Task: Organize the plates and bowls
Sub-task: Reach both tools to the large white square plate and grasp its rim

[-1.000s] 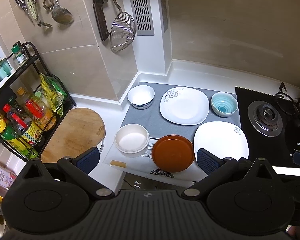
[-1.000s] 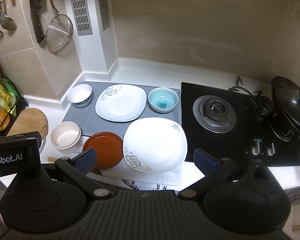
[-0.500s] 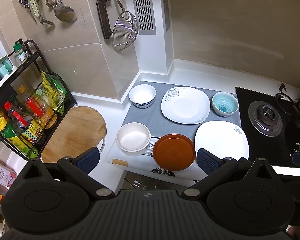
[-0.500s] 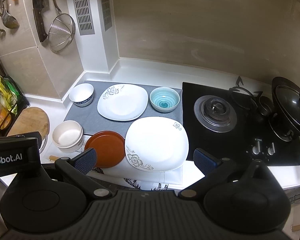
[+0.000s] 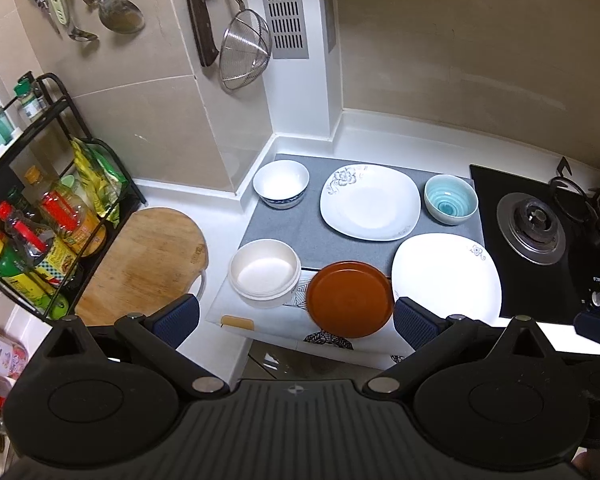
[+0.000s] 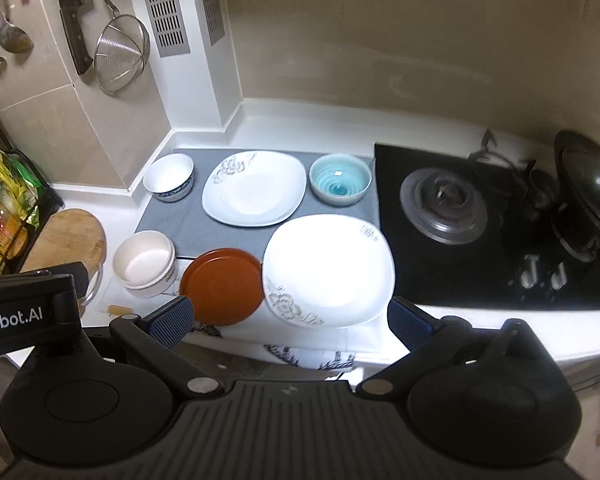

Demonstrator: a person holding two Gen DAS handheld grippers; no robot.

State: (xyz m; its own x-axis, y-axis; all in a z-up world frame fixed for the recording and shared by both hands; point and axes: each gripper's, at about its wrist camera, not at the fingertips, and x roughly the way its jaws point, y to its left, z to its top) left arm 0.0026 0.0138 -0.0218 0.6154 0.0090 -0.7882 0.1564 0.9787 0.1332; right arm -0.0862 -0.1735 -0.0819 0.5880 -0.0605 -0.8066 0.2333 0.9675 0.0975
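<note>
On a grey mat (image 5: 300, 240) lie a white bowl with a blue foot (image 5: 281, 183), a white flowered plate (image 5: 370, 201) and a teal bowl (image 5: 451, 199). Nearer the counter edge sit a cream bowl (image 5: 265, 273), a brown round plate (image 5: 350, 299) and a second white plate (image 5: 446, 278). My left gripper (image 5: 296, 320) hovers open in front of the brown plate, holding nothing. My right gripper (image 6: 290, 318) is open too, above the front edge of the near white plate (image 6: 328, 270); the brown plate (image 6: 222, 286) is to its left.
A round wooden board (image 5: 140, 260) and a black rack of bottles (image 5: 40, 232) stand at the left. The gas hob (image 6: 460, 208) with a lidded wok (image 6: 588, 196) fills the right. Utensils and a strainer (image 5: 244, 54) hang on the wall.
Both grippers have moved slightly forward towards the dishes, which now look a little larger. Both stay open, and no dish has moved.
</note>
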